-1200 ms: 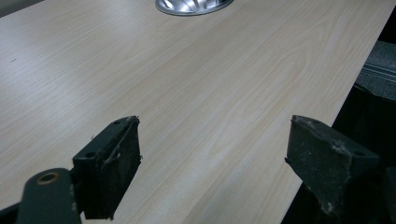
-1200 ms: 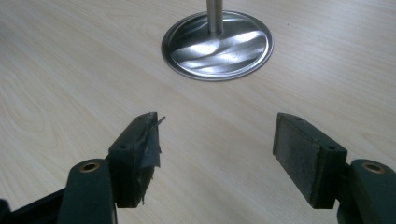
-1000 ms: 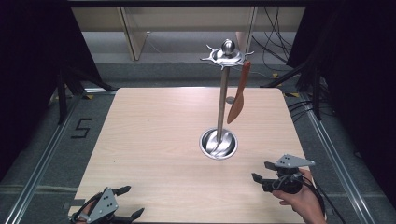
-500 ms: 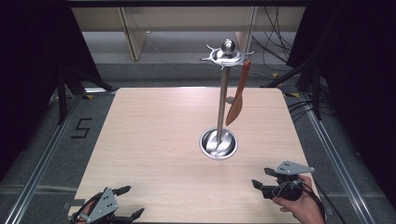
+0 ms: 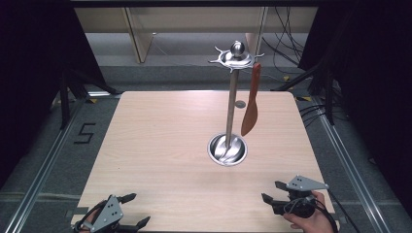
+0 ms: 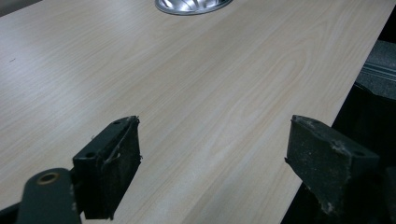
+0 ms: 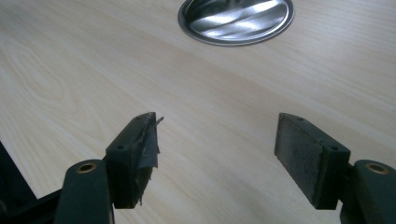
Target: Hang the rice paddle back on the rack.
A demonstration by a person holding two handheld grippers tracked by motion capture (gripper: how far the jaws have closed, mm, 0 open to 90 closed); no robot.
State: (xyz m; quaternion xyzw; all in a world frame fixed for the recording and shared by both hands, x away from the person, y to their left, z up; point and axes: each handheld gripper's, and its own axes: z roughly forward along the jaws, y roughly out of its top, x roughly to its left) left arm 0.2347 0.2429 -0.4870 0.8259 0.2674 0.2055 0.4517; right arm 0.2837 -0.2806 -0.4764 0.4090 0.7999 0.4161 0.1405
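Your left gripper [image 5: 127, 210] sits at the near left corner of the table [image 5: 160, 141], jaws apart with nothing between them; in the left gripper view its black pads [image 6: 116, 161] are scuffed and fraying over bare board. The table is pale wood-grain laminate, smooth and matte.

Moving right, the rack [image 5: 231, 104] stands a little right of centre: a slim polished steel pole rising from a round, dished steel base [image 5: 227, 149] that throws bright curved reflections, topped by a ring of small hooks and a ball knob. The spatula [image 5: 250, 100] hangs from a hook on the rack's right side, blade down and clear of the table. It is flat, reddish-brown, probably wood or silicone, narrow at the handle and widening to a rounded blade.

At the near right edge, your right gripper [image 5: 273, 191] rests low in your hand [image 5: 311, 219], jaws also wide apart and empty, with a grey three-cornered plate on top.

Judging by this, the hanging looks done: the spatula is on its hook, both grippers are well apart from it, and nothing else lies on the table to handle.
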